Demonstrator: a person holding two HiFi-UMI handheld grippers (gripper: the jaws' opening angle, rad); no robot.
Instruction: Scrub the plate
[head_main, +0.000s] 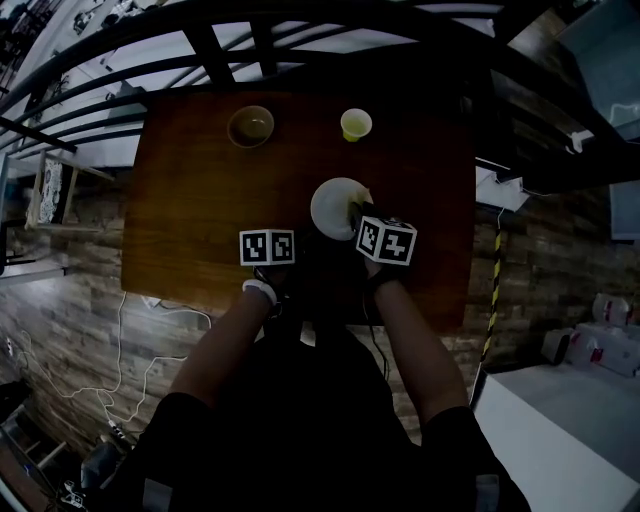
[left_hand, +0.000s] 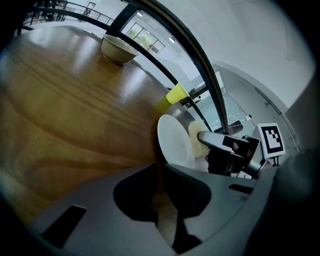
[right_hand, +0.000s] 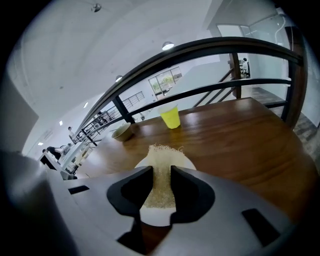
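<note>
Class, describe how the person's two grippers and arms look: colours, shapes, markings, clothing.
The left gripper and the right gripper are both grey plastic with dark, curved jaw pads. Each carries a white cube printed with black square markers. The person wears dark sleeves and a white wristband on the left wrist.

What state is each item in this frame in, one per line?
plate: face up, rim pinched in left hand-held gripper
sponge: clamped in right hand-held gripper, lying on the plate
bowl: upright, apart from both
yellow cup: upright, apart from both
</note>
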